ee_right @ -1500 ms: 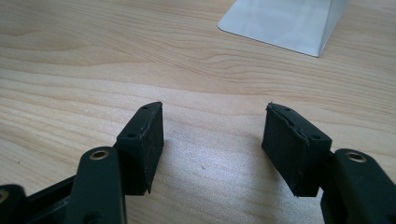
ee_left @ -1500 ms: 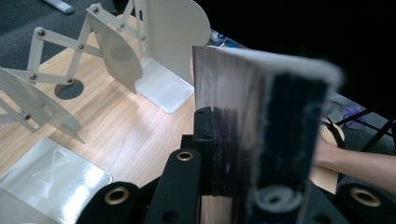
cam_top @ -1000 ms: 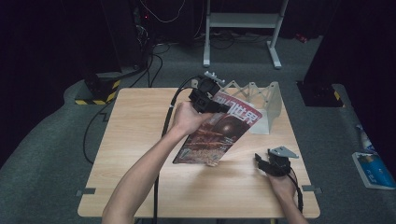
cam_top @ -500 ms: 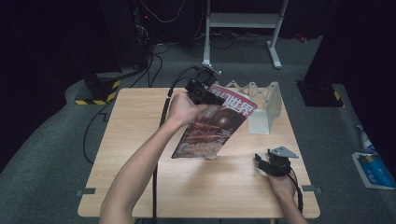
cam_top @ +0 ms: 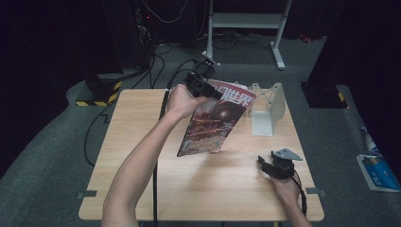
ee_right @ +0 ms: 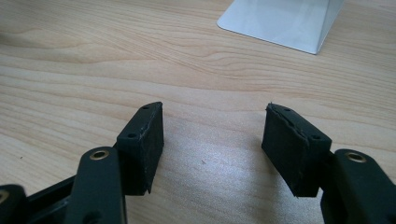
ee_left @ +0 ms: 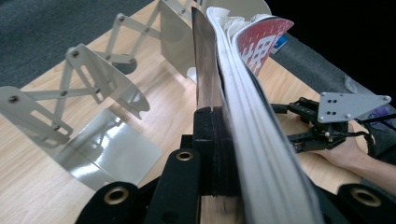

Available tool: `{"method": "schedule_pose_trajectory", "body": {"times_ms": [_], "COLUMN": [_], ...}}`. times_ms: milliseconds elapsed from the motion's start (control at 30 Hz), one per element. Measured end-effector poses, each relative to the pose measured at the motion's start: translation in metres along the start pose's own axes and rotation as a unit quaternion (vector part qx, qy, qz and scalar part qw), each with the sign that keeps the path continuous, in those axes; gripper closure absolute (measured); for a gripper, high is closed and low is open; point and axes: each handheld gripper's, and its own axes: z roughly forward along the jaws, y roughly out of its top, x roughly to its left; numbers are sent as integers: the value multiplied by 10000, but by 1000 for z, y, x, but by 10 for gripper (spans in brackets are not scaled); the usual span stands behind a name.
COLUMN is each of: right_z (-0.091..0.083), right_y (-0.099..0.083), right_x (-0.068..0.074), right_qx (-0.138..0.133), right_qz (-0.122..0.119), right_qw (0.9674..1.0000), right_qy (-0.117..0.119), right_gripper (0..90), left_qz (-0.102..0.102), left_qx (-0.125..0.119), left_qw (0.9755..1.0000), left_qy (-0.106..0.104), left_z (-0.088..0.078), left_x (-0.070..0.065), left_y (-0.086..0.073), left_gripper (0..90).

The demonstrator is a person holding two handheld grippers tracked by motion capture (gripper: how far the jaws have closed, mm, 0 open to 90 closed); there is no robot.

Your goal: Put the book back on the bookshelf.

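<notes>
The left gripper [cam_top: 213, 92] is clamped on the top edge of a magazine [cam_top: 213, 123], and the hand [cam_top: 182, 100] carries it clear of the table [cam_top: 137, 137], over the far middle of the top. The magazine hangs tilted, its red cover facing the person and its lower end just above the wood. Pinching it near the spine end looks like a way to keep the pages from fanning open; in the left gripper view the jaws close on the whole stack, though the leaves [ee_left: 243, 112] spread a little past the pads. From that view the magazine's edge runs toward a metal rack [ee_left: 98, 121] with folding cross-links and upright dividers, so my guess is that it is held on edge to slide into a slot there

To the right of the magazine, the rack [cam_top: 267, 111] stands at the far right of the table, just beside the cover's upper corner but not touching it as far as I can tell

Farther right and nearer the person, the right gripper [cam_top: 273, 166] rests low over the table with its jaws apart and nothing between them; its own view shows bare wood between the pads [ee_right: 142, 144] and the rack's base plate [ee_right: 285, 21] ahead. It seems parked, perhaps ready to steady the rack
</notes>
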Motion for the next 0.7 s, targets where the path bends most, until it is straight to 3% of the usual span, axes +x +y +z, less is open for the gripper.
{"method": "schedule_pose_trajectory", "body": {"times_ms": [333, 500, 700], "right_z": [0, 0, 0], "right_y": [0, 0, 0], "right_x": [0, 0, 1], "right_qx": [1, 5, -22], "right_qz": [27, 10, -9], "right_qw": [10000, 10000, 10000], "right_qy": [-15, 9, 23], "right_gripper": [384, 386, 406], "left_qz": [-267, -505, -749], "left_qx": [-257, -399, -504], "left_qw": [9992, 9976, 9944], "left_qy": [134, 251, 552], "left_z": [-9, -8, -12], "left_x": [16, 25, 31], "left_y": [3, -2, -4], "left_gripper": [831, 832, 833]}}
